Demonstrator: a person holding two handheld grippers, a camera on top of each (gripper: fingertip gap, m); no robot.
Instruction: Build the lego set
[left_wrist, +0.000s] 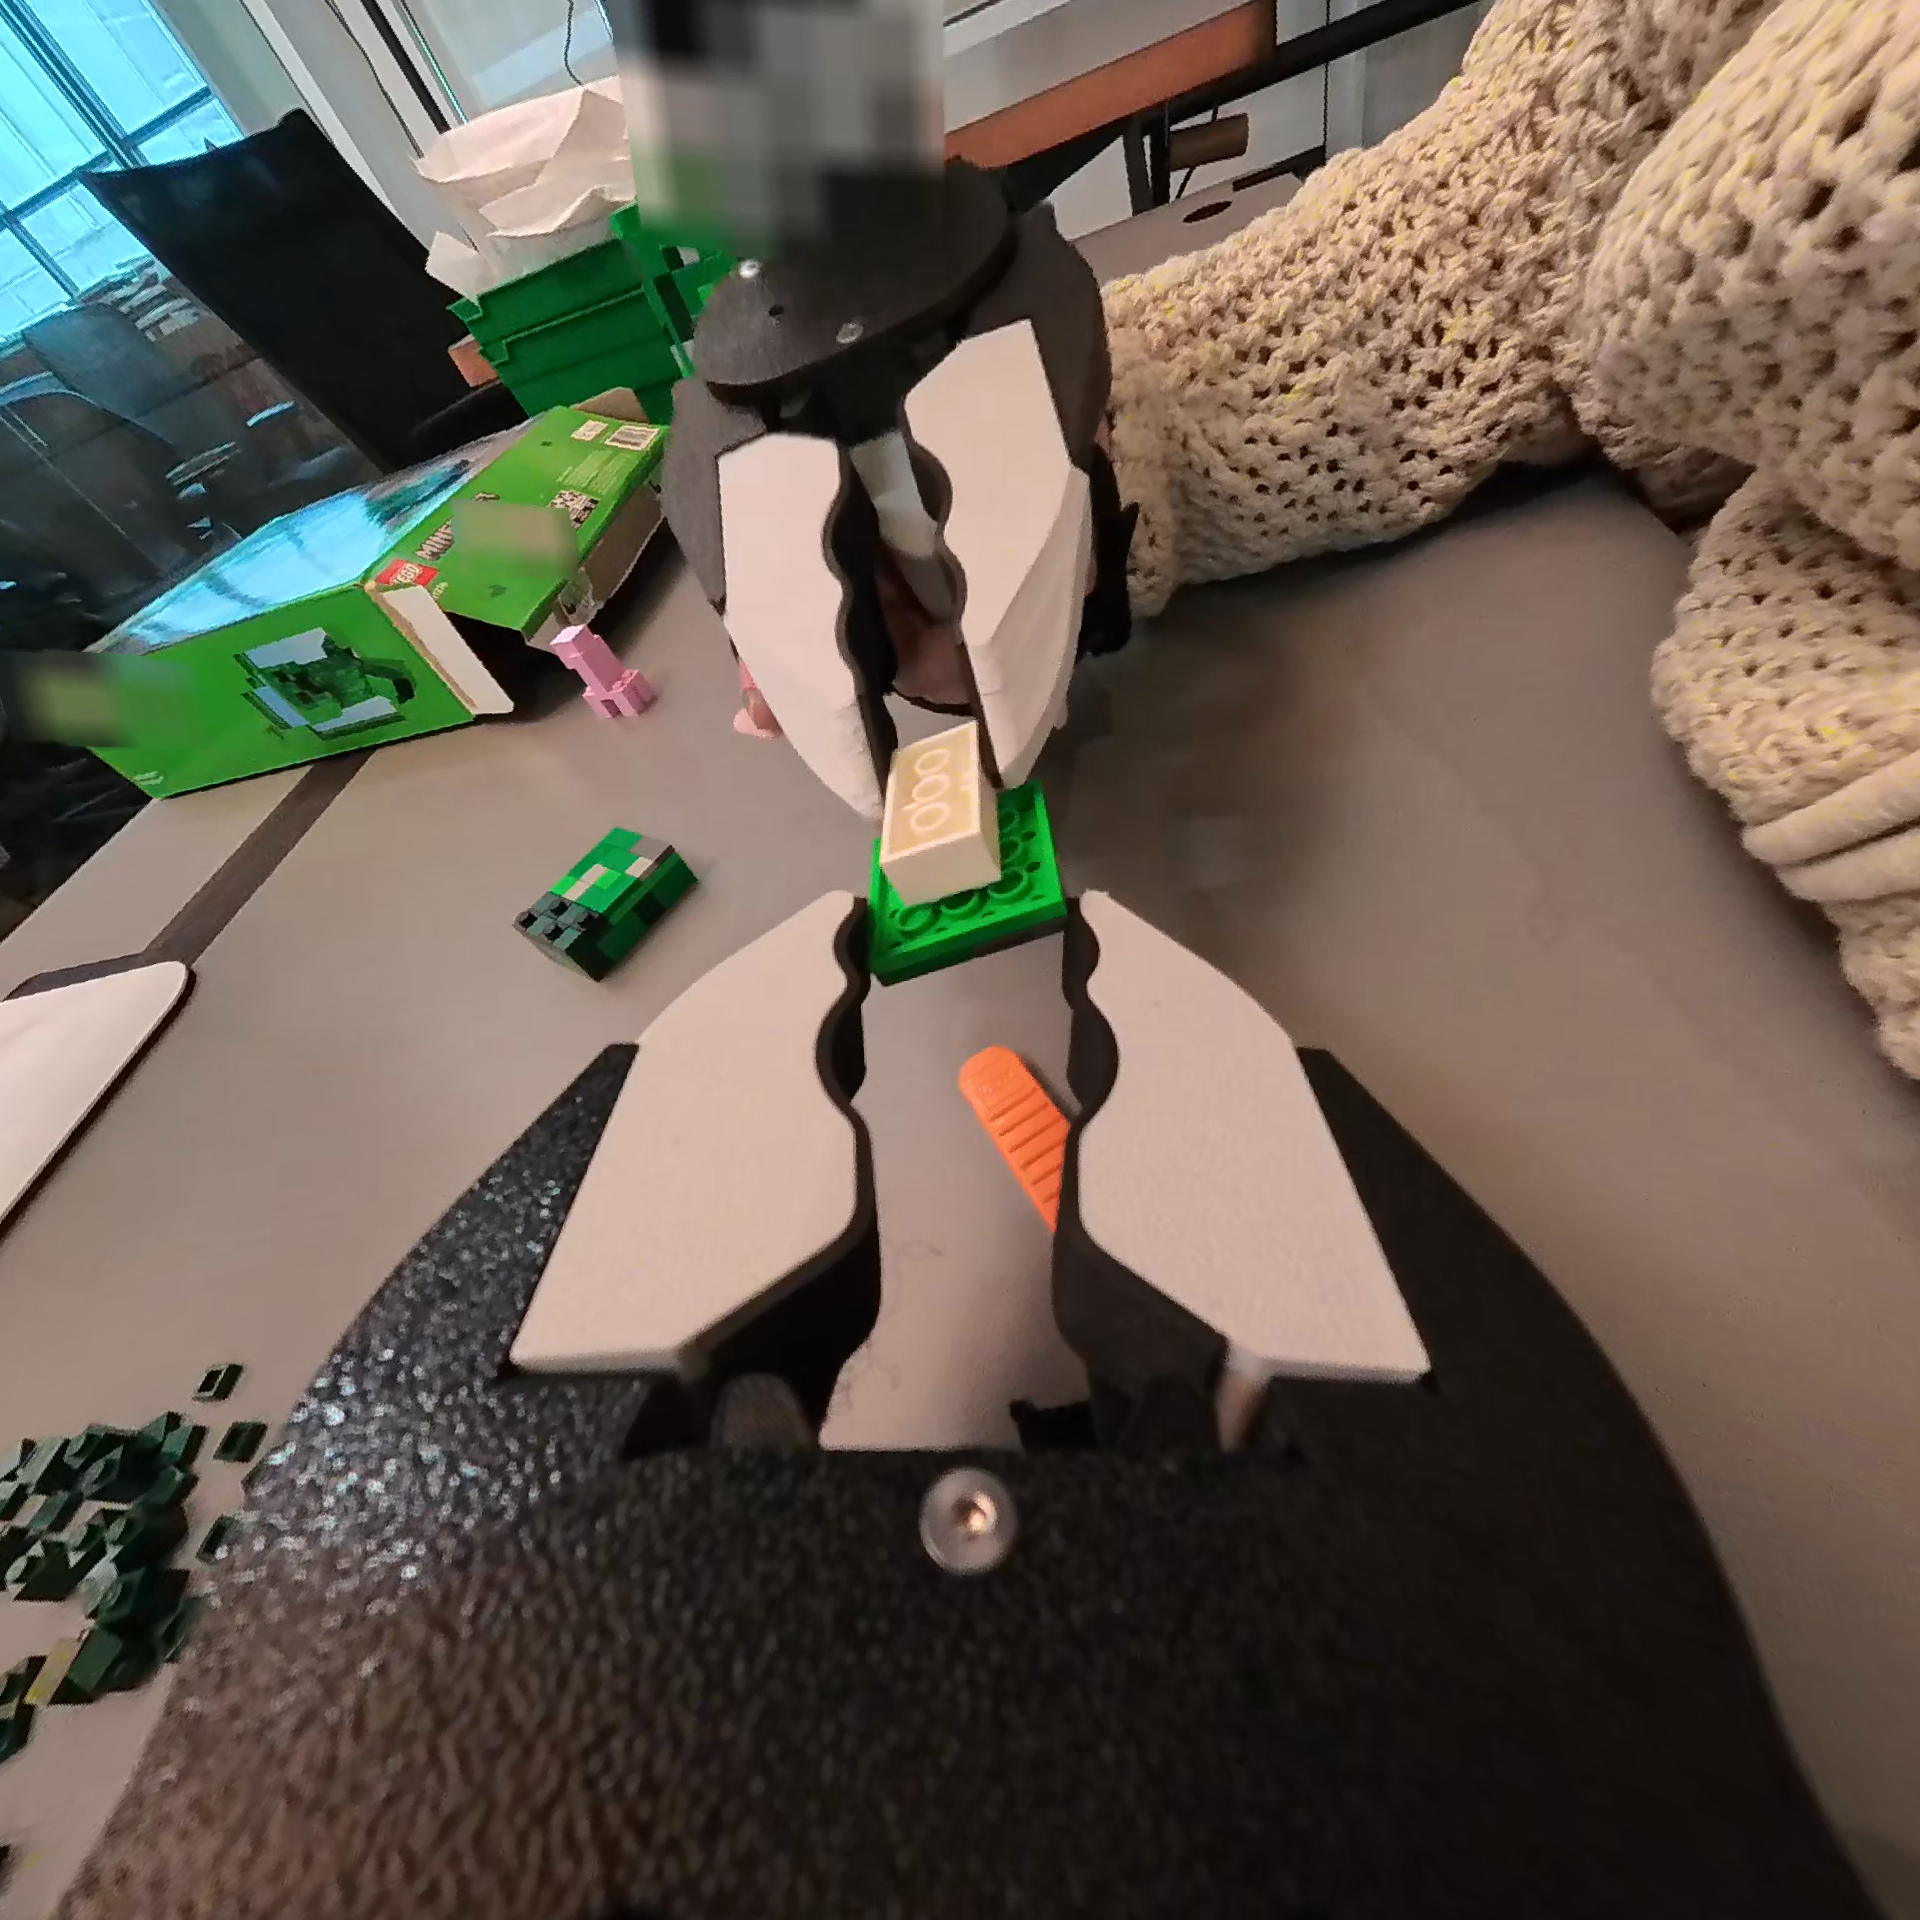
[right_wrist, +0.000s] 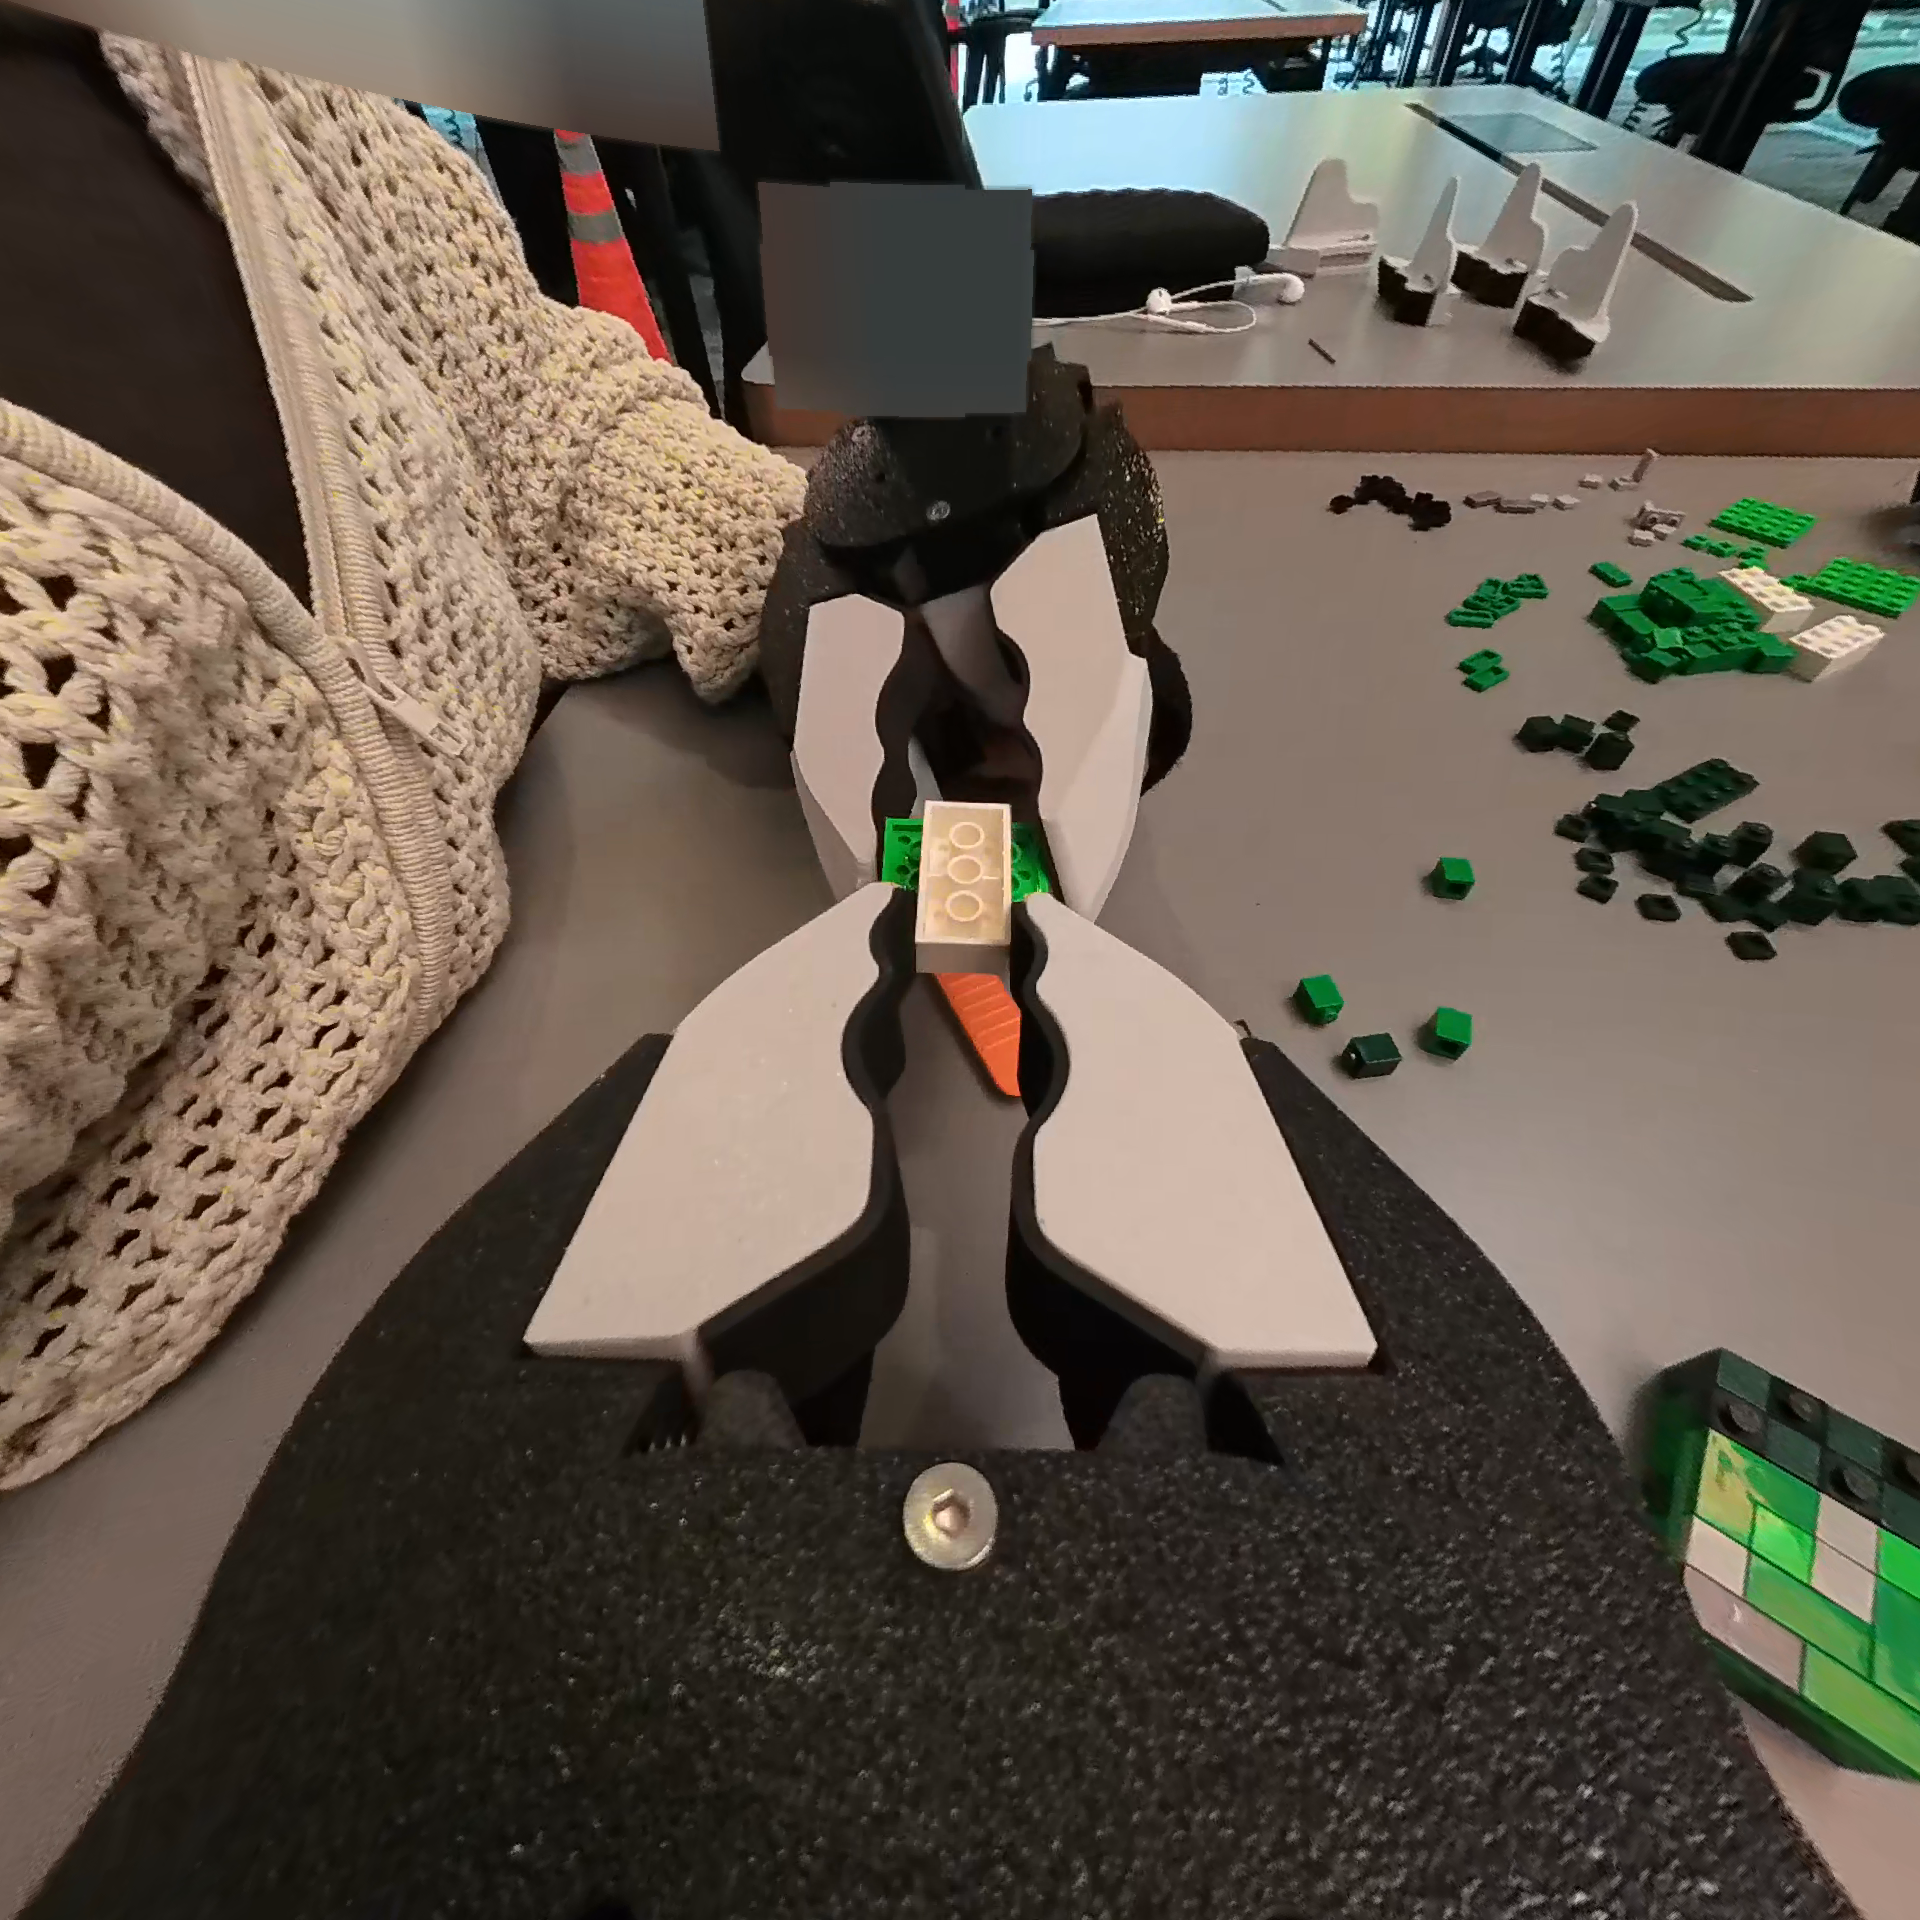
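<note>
My left gripper (left_wrist: 966, 914) is shut on a bright green plate (left_wrist: 977, 914) and holds it by its two side edges, ringed underside facing up. My right gripper (right_wrist: 961, 914) is shut on a white brick (right_wrist: 964, 878), also hollow side up. It comes in from the opposite side (left_wrist: 940, 790), so the two grippers meet tip to tip. The white brick (left_wrist: 940, 821) lies on the green plate (right_wrist: 902, 847), touching it and covering most of it. An orange brick separator (left_wrist: 1013, 1132) lies on the grey table below, between my fingers (right_wrist: 987, 1023).
A green set box (left_wrist: 312, 644), a pink figure (left_wrist: 608, 675), a small built green block (left_wrist: 613, 904) and dark green pieces (left_wrist: 94, 1538) lie to the left. Loose green and white pieces (right_wrist: 1683, 623), dark pieces (right_wrist: 1714, 862) and a built block (right_wrist: 1808, 1558) lie to the right. A knit sleeve (left_wrist: 1455, 364) rests nearby. My left and right fingertips are right by each other.
</note>
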